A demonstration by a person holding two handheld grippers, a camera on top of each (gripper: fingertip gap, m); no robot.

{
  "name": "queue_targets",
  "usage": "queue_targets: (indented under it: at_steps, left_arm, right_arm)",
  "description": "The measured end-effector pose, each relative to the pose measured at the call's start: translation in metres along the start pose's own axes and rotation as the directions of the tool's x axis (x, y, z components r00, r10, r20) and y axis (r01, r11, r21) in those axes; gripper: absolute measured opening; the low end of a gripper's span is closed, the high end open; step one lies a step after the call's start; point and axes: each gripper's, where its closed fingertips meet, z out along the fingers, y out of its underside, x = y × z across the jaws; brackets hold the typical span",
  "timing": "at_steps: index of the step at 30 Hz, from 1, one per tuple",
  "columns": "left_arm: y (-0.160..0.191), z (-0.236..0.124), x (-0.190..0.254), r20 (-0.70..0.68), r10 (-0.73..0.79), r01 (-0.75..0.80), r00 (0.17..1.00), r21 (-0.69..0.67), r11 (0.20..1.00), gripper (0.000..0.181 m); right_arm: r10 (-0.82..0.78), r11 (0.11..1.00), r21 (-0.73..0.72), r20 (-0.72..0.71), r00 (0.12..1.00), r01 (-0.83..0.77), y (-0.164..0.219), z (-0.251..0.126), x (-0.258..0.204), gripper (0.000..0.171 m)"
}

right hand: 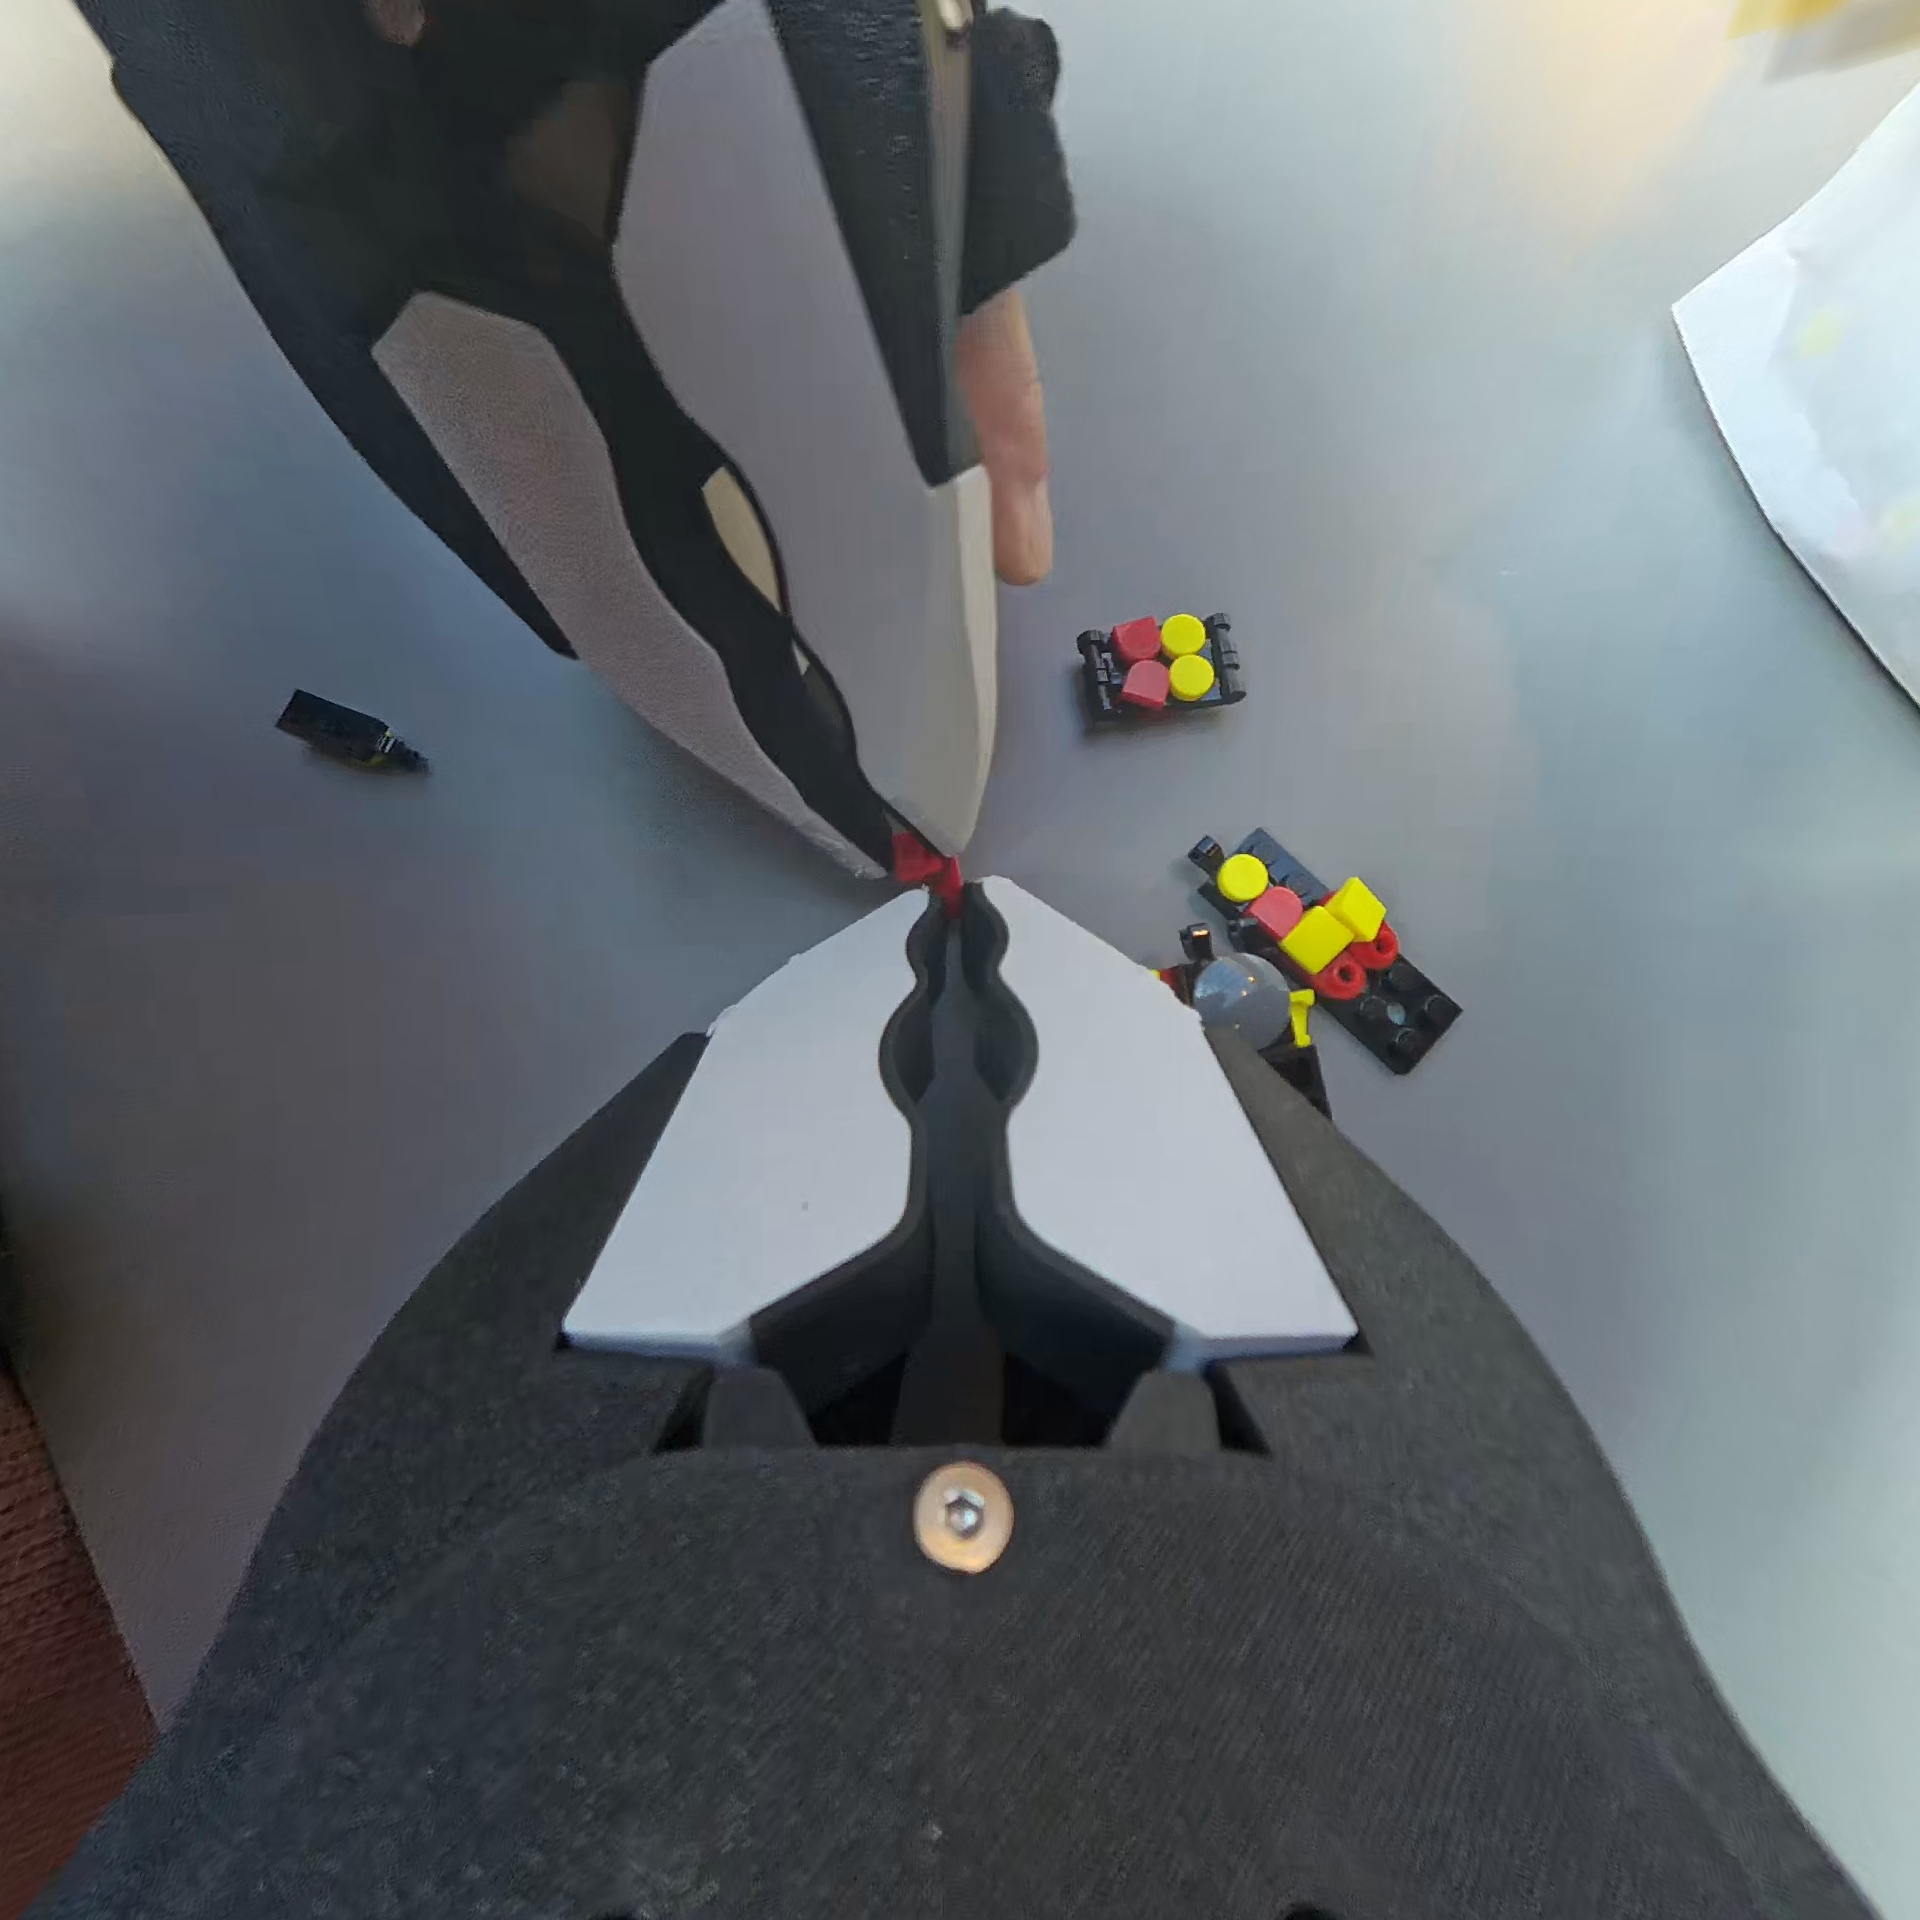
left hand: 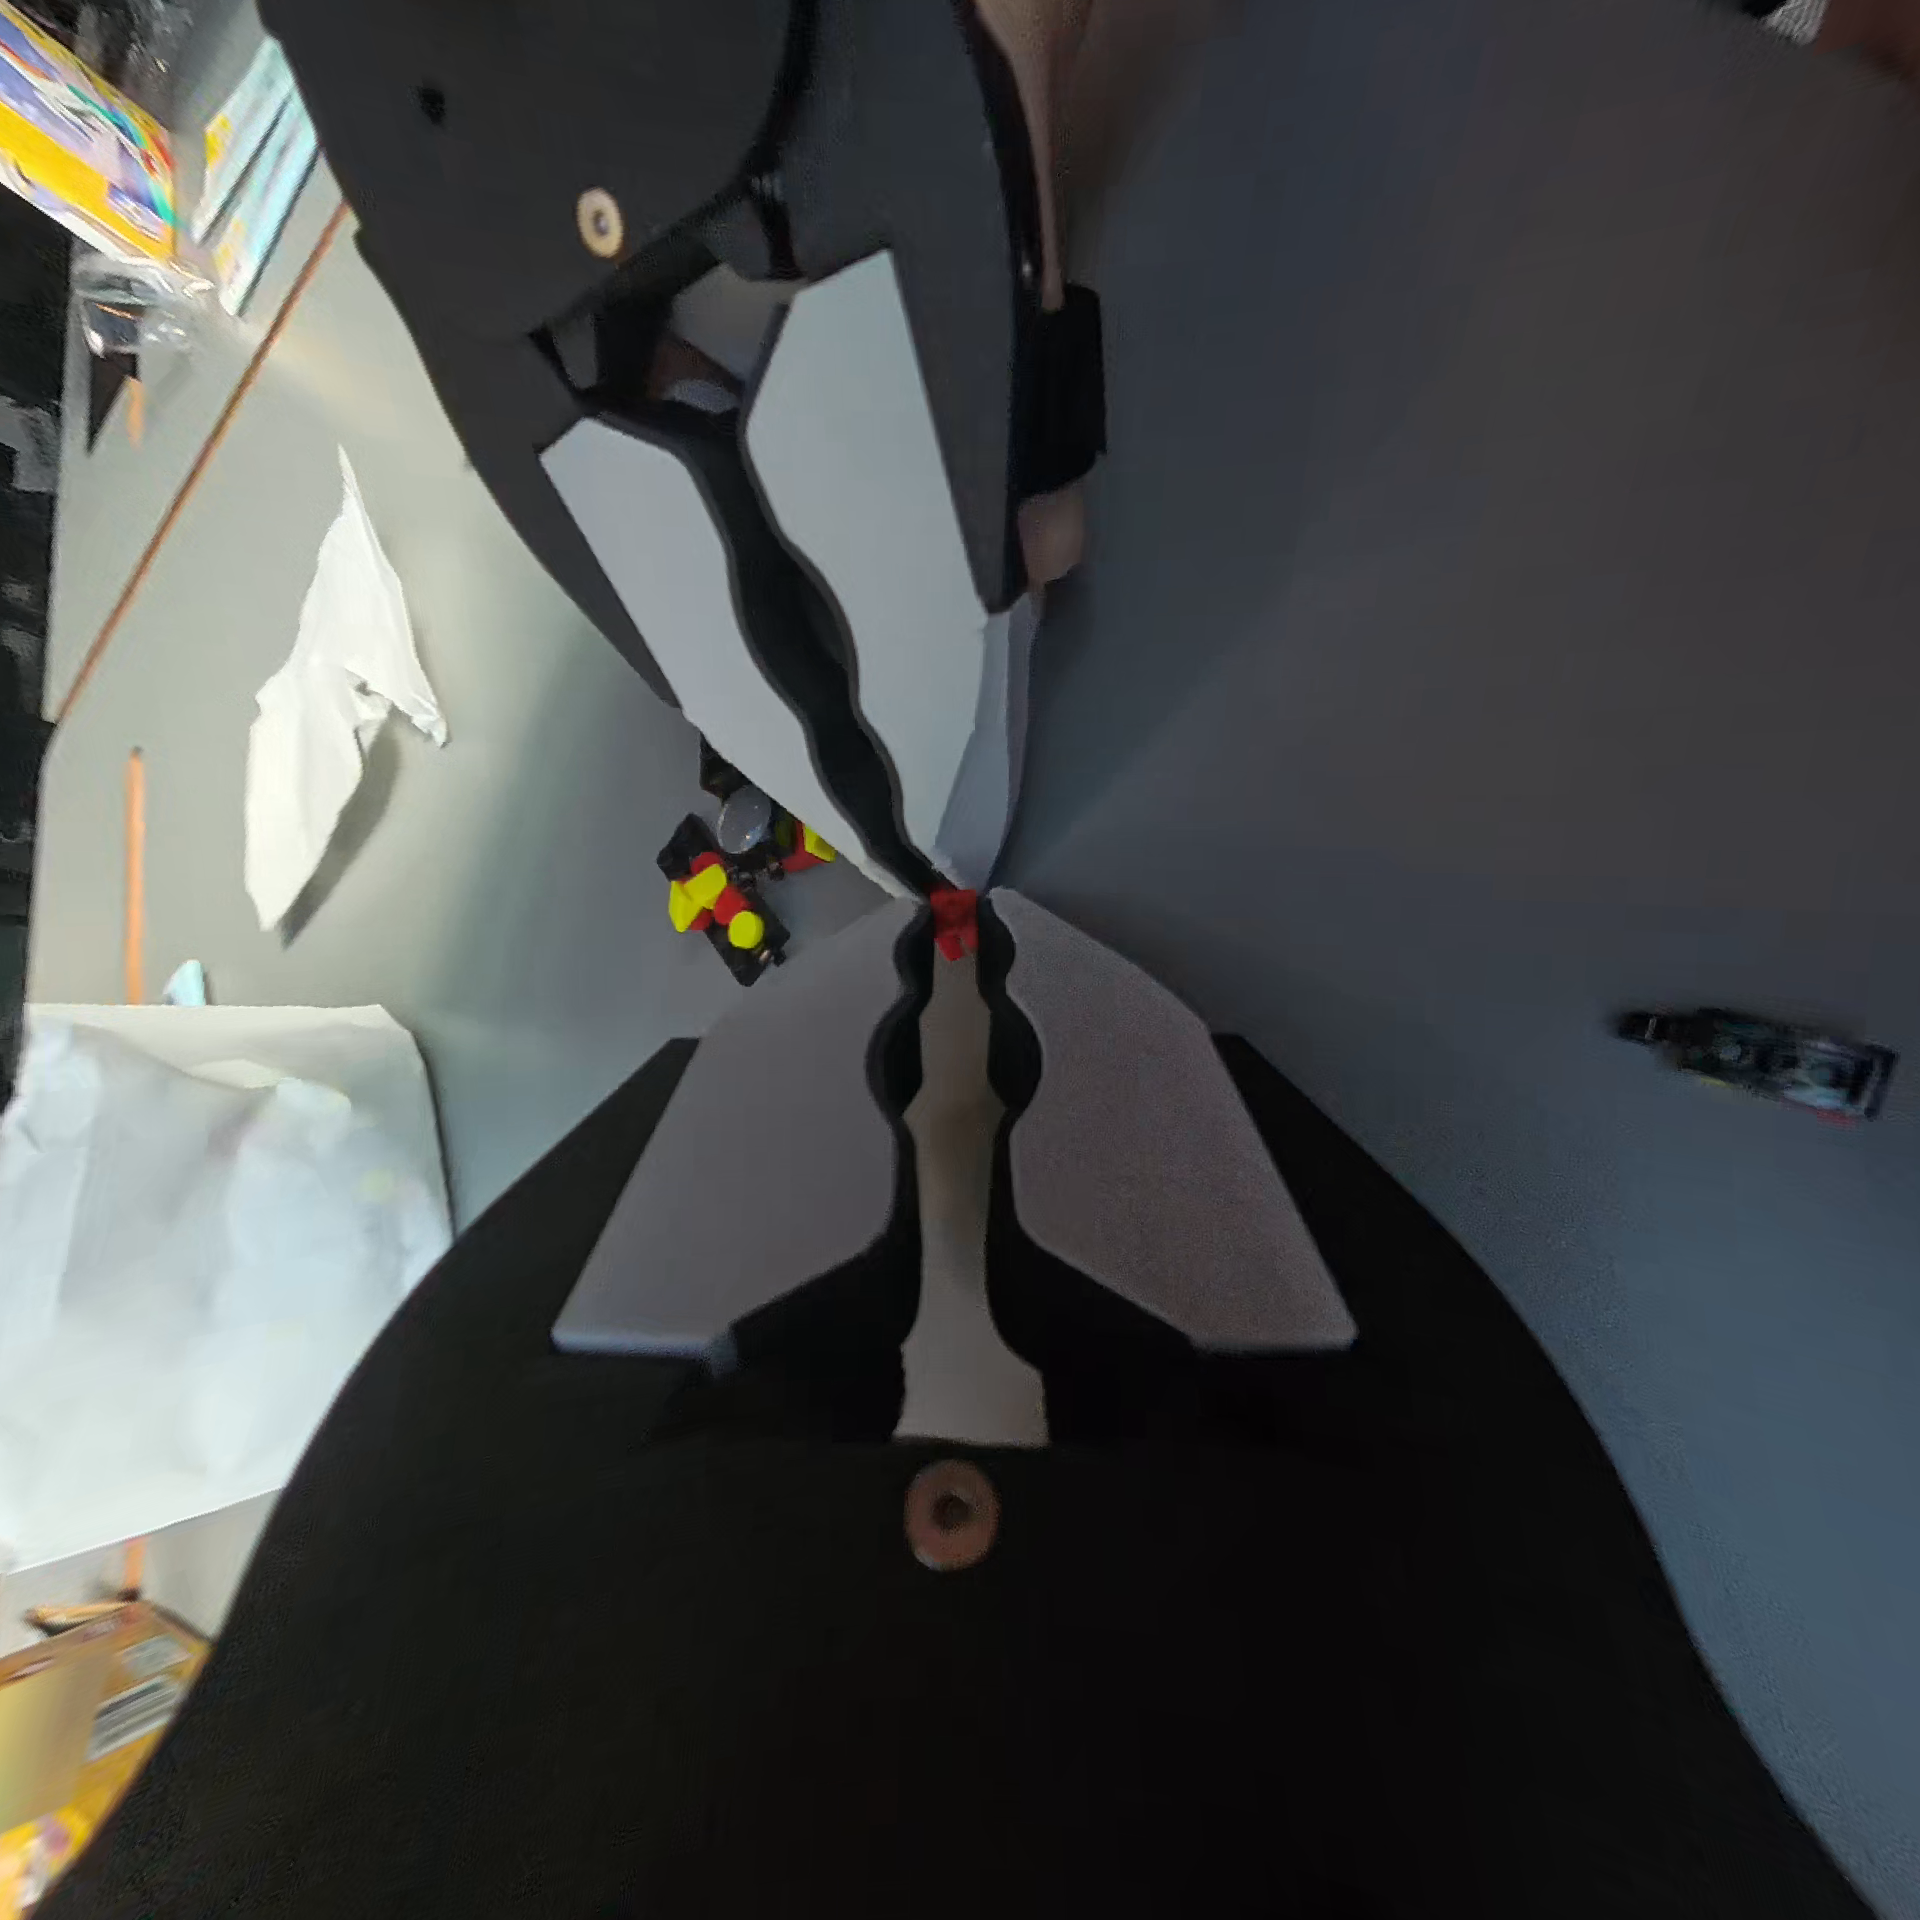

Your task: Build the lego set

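Note:
My left gripper (left hand: 954, 916) and my right gripper (right hand: 951, 902) meet tip to tip above the grey table (right hand: 1558, 1351). Each is shut on a small red lego piece (left hand: 953, 923) (right hand: 918, 858); the two red bits touch between the tips, and I cannot tell whether they are joined. The right gripper comes in from the top of the left wrist view (left hand: 920, 878). The left gripper comes in from the top of the right wrist view (right hand: 914, 847). A black plate build with yellow and red pieces and a grey dish (right hand: 1320, 935) (left hand: 727, 904) lies on the table beside them.
A small black plate with two red and two yellow studs (right hand: 1162, 665) lies farther off. A loose black piece (right hand: 348, 730) (left hand: 1756, 1060) lies apart. White paper (left hand: 322, 707), a white bag (left hand: 208, 1247) and boxes (left hand: 83, 135) sit at the table's side. The tips of both grippers are at nearly the same place.

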Motion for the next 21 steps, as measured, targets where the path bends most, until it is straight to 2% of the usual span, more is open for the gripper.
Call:
queue_targets:
  at_steps: [2,4,7,9,11,13,15,19,21]
  left_arm:
    - [-0.006,-0.002,0.004,0.080,0.225,-0.225,0.971,-0.013,0.974,0.007]
    - [-0.008,-0.003,0.006,0.142,0.337,-0.334,0.931,-0.048,0.941,0.007]
    - [-0.004,-0.012,-0.009,0.188,0.204,-0.204,0.961,-0.023,0.979,0.007]
    - [-0.001,-0.025,-0.034,0.238,0.157,-0.150,0.959,-0.046,0.988,0.007]
    - [0.003,-0.042,-0.081,0.313,0.073,-0.050,0.947,-0.079,0.996,0.007]
    - [0.005,-0.056,-0.135,0.350,-0.089,0.103,0.932,-0.021,0.994,0.008]
    - [0.010,-0.060,-0.181,0.327,-0.216,0.215,0.920,0.039,0.976,0.008]
    - [0.043,-0.035,-0.213,0.172,-0.203,0.225,0.964,-0.120,0.967,0.008]
    - [0.056,-0.024,-0.215,0.110,-0.228,0.244,0.967,-0.164,0.956,0.013]
  right_arm:
    - [0.016,1.000,-0.007,-0.037,0.999,-0.016,0.001,-0.001,0.007,0.002]
    - [0.032,0.999,-0.001,-0.033,0.999,-0.032,0.002,-0.003,0.007,0.002]
    - [0.021,0.999,0.026,-0.062,0.998,-0.020,-0.005,-0.013,0.009,0.003]
    - [0.005,0.996,0.094,-0.148,0.989,0.009,-0.024,-0.038,0.032,0.003]
    - [-0.008,0.984,0.169,-0.266,0.964,0.055,-0.053,-0.071,0.077,0.003]
    - [-0.033,0.981,0.173,-0.287,0.957,0.085,-0.075,-0.085,0.122,0.003]
    - [-0.070,0.984,0.141,-0.280,0.957,0.113,-0.091,-0.080,0.161,0.003]
    - [-0.183,0.981,0.027,-0.204,0.962,0.192,-0.101,-0.049,0.195,0.004]
    - [-0.243,0.970,-0.028,-0.182,0.953,0.242,-0.099,-0.034,0.200,0.014]
